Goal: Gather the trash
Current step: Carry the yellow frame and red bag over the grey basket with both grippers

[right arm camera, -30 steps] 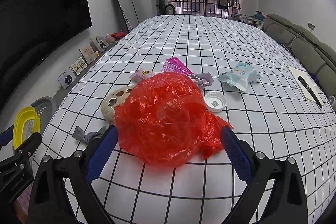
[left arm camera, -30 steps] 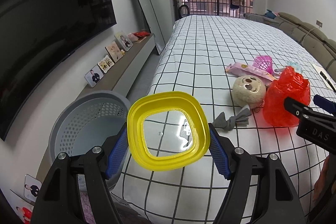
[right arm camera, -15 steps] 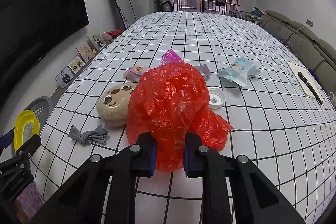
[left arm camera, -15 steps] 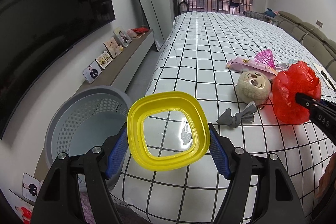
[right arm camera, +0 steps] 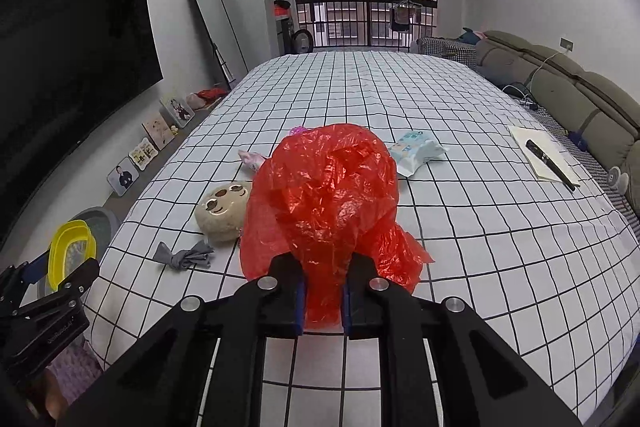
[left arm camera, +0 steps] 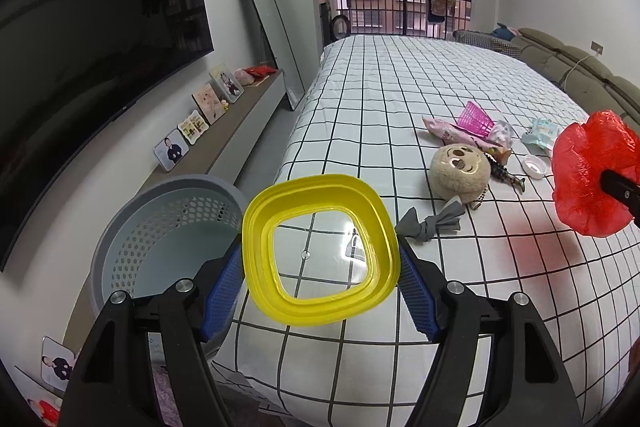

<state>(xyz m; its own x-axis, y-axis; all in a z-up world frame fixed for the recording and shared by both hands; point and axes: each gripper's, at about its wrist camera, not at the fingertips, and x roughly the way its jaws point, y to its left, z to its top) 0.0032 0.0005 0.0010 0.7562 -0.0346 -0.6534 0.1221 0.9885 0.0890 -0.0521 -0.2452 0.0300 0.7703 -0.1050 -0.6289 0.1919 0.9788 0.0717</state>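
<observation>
My left gripper (left arm camera: 320, 275) is shut on a yellow-rimmed clear plastic lid (left arm camera: 320, 251), held over the bed's near corner beside a grey perforated basket (left arm camera: 160, 227). My right gripper (right arm camera: 323, 303) is shut on a crumpled red plastic bag (right arm camera: 324, 195), which hangs lifted off the checked bedsheet (right arm camera: 480, 227). In the left wrist view the red bag (left arm camera: 592, 175) shows at the right edge, above a red glow on the sheet. The lid and left gripper (right arm camera: 66, 267) appear at the lower left of the right wrist view.
On the bed lie a round plush sloth head (left arm camera: 460, 171), a grey knotted cloth (left arm camera: 432, 223), a pink wrapper (left arm camera: 456, 133), a pink mesh piece (left arm camera: 476, 117), a small white cap (left arm camera: 534, 166), a pale blue packet (right arm camera: 416, 151) and a notebook with pen (right arm camera: 544, 159). Photo frames (left arm camera: 192, 127) line a low shelf.
The right gripper closed on the red bag and lifted it off the sheet. The left gripper kept its hold on the yellow lid, nearly still.
</observation>
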